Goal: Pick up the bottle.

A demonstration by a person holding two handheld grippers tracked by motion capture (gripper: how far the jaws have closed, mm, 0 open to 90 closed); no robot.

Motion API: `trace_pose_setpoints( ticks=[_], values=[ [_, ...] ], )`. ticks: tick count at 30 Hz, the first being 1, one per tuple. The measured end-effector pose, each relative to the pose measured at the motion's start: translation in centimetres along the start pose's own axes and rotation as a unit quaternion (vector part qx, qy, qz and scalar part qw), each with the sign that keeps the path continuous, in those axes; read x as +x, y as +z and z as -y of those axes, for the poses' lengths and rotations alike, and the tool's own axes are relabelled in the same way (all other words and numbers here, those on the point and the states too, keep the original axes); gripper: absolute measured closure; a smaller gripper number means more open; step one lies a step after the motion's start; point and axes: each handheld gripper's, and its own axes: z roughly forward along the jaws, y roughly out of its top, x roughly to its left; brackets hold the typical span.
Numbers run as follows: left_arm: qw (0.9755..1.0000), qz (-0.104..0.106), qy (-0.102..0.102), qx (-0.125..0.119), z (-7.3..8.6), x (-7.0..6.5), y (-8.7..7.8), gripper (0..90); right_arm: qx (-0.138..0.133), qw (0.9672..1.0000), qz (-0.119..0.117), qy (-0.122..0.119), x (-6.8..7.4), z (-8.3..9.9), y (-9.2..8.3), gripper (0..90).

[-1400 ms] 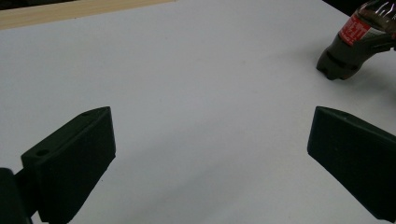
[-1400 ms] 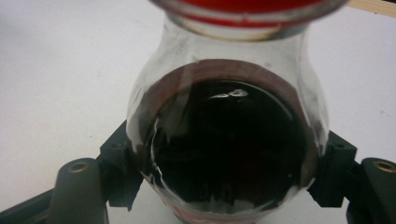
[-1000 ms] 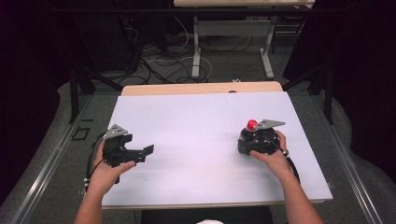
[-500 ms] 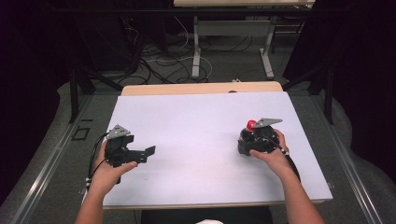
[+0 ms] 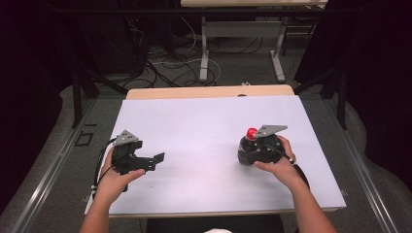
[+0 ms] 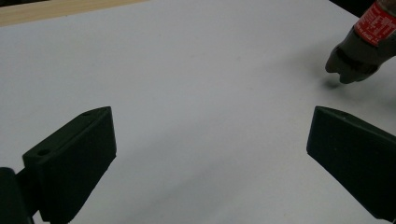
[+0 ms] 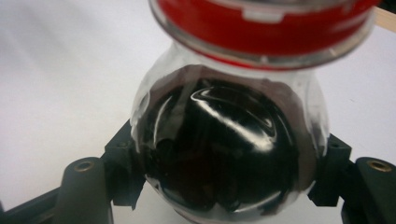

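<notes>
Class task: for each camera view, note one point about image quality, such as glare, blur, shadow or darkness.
High view: table bright, surroundings dark. Left gripper view: bottle casts a soft shadow. Right gripper view: the bottle is close and blurred, with white glare streaks on its dark curve.

The table (image 5: 204,121) has a plain white top, matte and unmarked, with a strip of pale wood (image 5: 209,91) running along its far edge. It stands on a grey floor (image 5: 58,160), where loose cables (image 5: 170,63) lie tangled beyond the far edge around the legs of another table. No loose thing can be seen lying flat on the white top; whether the bottle (image 5: 251,141) at its right side touches it cannot be told.
</notes>
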Motion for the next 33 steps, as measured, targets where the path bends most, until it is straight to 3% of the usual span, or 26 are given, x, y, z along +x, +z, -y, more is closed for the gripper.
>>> trace_pose_setpoints(
  ticks=[8,10,15,21,24,26,28,33],
  values=[
    [0.9989,0.042,0.014,-0.019,-0.6,-1.6,0.3,2.5,-0.009,0.9976,-0.054,-0.043,3.0,-1.2,-0.2,29.5],
    [0.9977,0.061,0.023,-0.017,-0.8,-2.1,0.3,5.3,-0.007,0.9961,-0.07,-0.054,3.6,-1.4,-0.2,29.5],
    [0.9952,0.08,0.053,-0.017,-1.5,-3.6,0.5,16.2,-0.003,0.9916,-0.102,-0.08,5.0,-1.7,-0.1,29.5],
    [0.9889,0.119,0.087,-0.019,-2.7,-5.7,0.8,20.6,-0.006,0.987,-0.124,-0.102,6.5,-2.0,0.1,29.5],
    [0.9851,0.142,0.093,-0.026,-3.4,-6.6,0.7,24.8,-0.004,0.9847,-0.137,-0.108,7.0,-2.1,0.2,29.5],
    [0.9813,0.159,0.105,-0.026,-3.9,-7.2,0.7,31.0,-0.003,0.9826,-0.144,-0.117,7.5,-2.0,0.3,29.5],
    [0.9787,0.177,0.102,-0.018,-4.2,-7.9,0.9,31.1,-0.002,0.9819,-0.146,-0.121,7.5,-2.0,0.3,29.5],
    [0.9712,0.206,0.119,-0.002,-5.1,-9.4,1.3,32.2,0.004,0.979,-0.158,-0.129,8.1,-2.0,0.5,29.5]
  ],
)
